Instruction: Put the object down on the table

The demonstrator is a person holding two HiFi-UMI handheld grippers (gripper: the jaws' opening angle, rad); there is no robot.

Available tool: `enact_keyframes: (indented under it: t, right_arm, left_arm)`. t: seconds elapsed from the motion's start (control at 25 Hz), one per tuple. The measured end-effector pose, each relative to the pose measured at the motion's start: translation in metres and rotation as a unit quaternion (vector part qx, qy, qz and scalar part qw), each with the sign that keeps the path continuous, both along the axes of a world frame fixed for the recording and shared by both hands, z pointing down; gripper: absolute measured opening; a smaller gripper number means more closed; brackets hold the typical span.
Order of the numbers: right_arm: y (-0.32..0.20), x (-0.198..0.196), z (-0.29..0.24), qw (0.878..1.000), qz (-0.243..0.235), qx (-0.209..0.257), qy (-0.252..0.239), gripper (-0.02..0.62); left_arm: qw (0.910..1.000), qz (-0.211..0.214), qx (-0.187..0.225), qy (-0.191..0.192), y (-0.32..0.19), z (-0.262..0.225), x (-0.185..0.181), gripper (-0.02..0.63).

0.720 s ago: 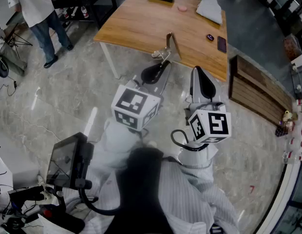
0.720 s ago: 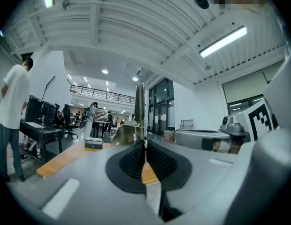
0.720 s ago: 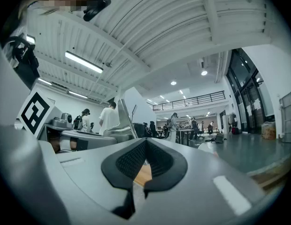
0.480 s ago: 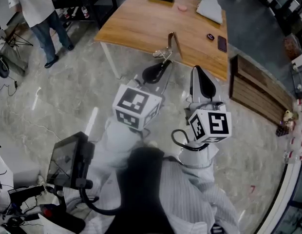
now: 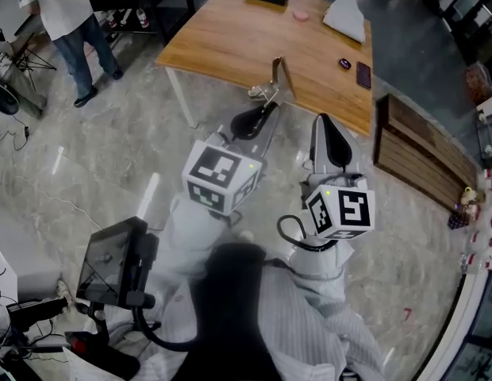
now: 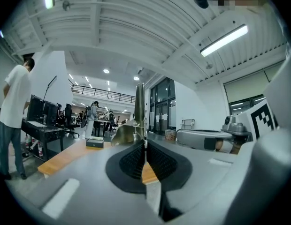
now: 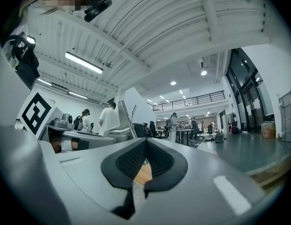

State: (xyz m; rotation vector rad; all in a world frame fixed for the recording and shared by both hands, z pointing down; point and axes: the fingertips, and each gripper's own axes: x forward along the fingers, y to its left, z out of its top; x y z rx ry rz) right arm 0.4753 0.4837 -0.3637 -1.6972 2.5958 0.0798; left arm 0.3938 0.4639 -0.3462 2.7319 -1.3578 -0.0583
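The left gripper (image 5: 266, 105) has its jaws pressed on a thin metal object (image 5: 276, 74). In the head view the object stands upright over the near edge of the wooden table (image 5: 222, 38). Only the left gripper view shows its spring and its curved brass part. The right gripper (image 7: 145, 146) is closed on nothing.

No legible words, brands or numbers in any view. Black-on-white square code patterns on left marker cube (image 5: 221, 177) and right marker cube (image 5: 341, 213); not letters. Items on bench (image 5: 230, 42) too small for print.
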Motion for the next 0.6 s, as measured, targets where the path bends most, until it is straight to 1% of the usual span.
enact_keyframes:
  t: [0.2, 0.32, 0.48, 0.6]
  right_arm:
    - [0.006, 0.01, 0.008, 1.0, 0.001, -0.007, -0.012, 0.014]
    - [-0.005, 0.012, 0.017, 1.0, 0.002, -0.018, -0.02, 0.014]
    - [-0.038, 0.013, 0.024, 1.0, -0.002, -0.026, -0.012, 0.014]
    - [-0.076, 0.017, 0.031, 0.999, 0.004, -0.033, -0.015, 0.014]
  left_arm:
    - [0.9999, -0.004, -0.012, 0.003, 0.003, 0.009, 0.002, 0.002]
    - [0.9998, -0.003, -0.022, 0.004, -0.007, 0.014, 0.003, 0.002]
    - [0.9996, 0.0, -0.028, 0.009, -0.042, 0.02, 0.007, 0.002]
    - [0.9992, 0.004, -0.037, 0.013, -0.079, 0.027, 0.008, 0.002]
